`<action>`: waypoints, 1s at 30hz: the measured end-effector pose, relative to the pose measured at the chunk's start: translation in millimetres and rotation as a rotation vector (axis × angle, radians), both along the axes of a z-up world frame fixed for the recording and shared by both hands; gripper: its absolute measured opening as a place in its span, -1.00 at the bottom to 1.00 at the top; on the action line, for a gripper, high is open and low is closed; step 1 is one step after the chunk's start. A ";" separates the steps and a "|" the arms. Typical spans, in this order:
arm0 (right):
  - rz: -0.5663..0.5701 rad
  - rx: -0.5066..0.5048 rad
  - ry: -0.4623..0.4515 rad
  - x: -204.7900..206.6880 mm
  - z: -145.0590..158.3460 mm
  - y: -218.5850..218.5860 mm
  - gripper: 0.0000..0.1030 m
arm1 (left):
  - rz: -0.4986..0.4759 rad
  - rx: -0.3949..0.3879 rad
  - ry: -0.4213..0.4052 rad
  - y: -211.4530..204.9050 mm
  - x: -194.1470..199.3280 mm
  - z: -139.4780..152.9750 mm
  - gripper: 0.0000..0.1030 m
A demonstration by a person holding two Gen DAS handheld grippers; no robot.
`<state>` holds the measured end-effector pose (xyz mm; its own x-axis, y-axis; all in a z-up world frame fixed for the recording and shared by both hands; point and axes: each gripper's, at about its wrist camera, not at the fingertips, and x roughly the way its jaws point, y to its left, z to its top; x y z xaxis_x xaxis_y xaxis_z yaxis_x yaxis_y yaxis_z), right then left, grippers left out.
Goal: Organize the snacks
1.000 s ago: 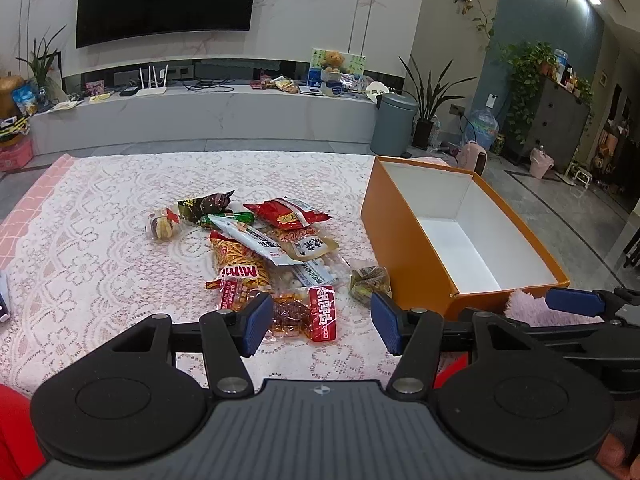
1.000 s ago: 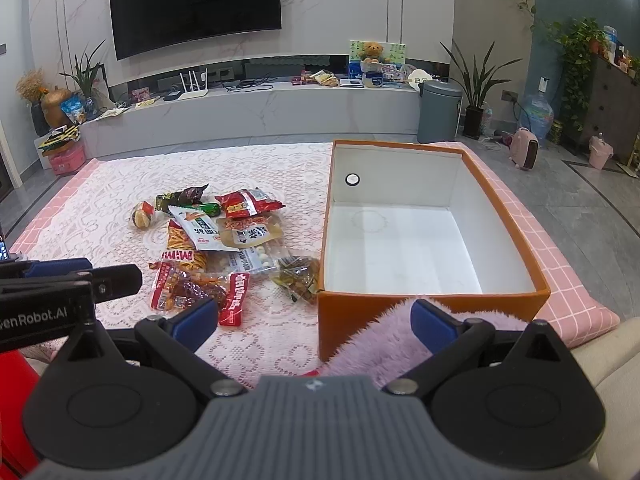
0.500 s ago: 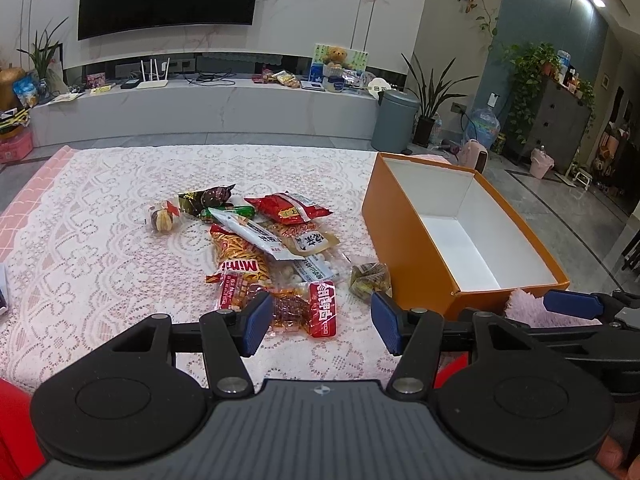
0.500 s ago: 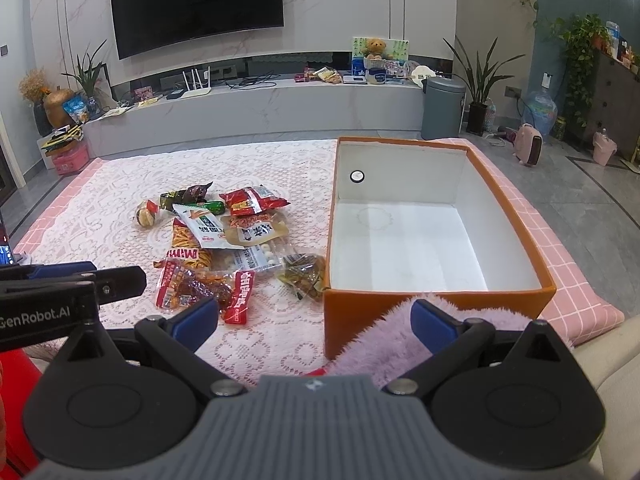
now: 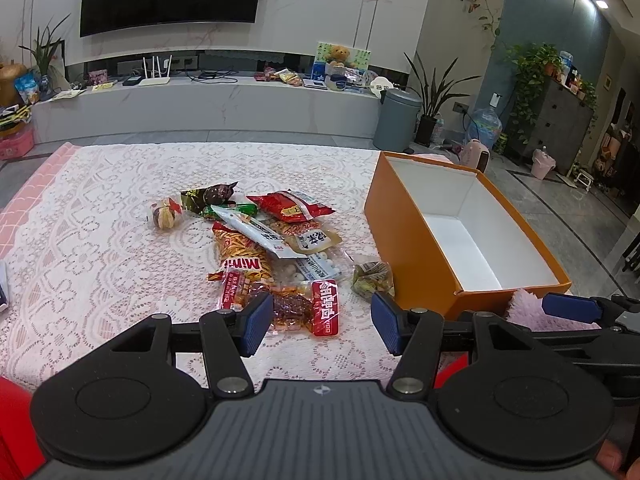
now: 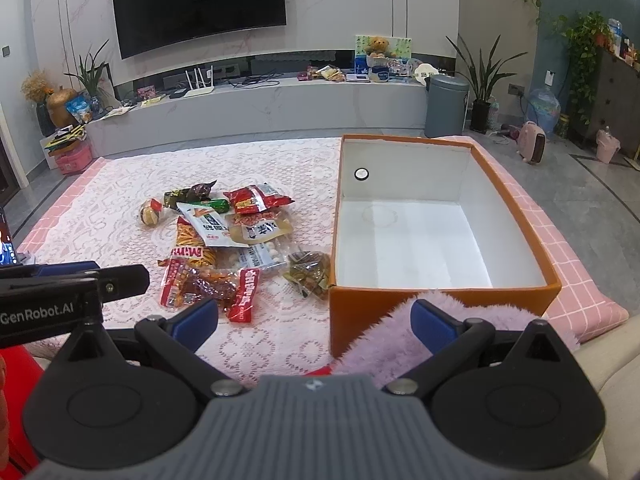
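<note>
Both grippers edged forward toward snack pile (image 5: 276, 248) mid-tablecloth (image 5: 100, 248). Left gripper (image 5: 318, 322), right gripper (image 6: 314, 322): jaws apart, holding nothing. Orange box (image 6: 424, 302) at right edge, beside pile.

I see glossy, crinkled plastic snack packets (image 5: 280, 248) on a rough white lace cloth (image 5: 100, 248); the orange box (image 6: 440, 304) looks like matt cardboard, smooth white inside.

We're looking low over the table from both wrists, side by side, sharing the snack pile (image 5: 276, 248) and orange box (image 6: 436, 300)
</note>
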<state>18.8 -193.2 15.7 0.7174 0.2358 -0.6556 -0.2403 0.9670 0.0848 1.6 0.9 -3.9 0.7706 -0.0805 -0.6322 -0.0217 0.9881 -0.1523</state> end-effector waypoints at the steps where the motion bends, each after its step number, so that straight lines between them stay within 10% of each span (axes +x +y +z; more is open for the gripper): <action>1: 0.000 0.003 0.001 0.2 -0.3 0.3 0.94 | 0.002 -0.001 0.001 0.6 0.0 0.0 0.29; 14: 0.025 0.029 -0.010 11.1 -4.9 5.8 0.93 | -0.008 -0.100 0.029 27.8 14.4 0.1 0.35; 22: 0.110 0.037 -0.001 29.1 -17.3 31.2 0.26 | -0.020 -0.127 0.094 48.9 33.0 -15.3 0.35; 30: 0.149 0.057 0.107 49.8 -47.4 55.5 0.15 | -0.025 -0.152 0.145 57.2 46.6 -36.0 0.35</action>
<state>68.6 -137.7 -31.7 0.5986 0.3727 -0.7091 -0.3670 0.9144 0.1708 48.2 58.1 -40.0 0.6691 -0.2010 -0.7155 -0.0301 0.9546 -0.2964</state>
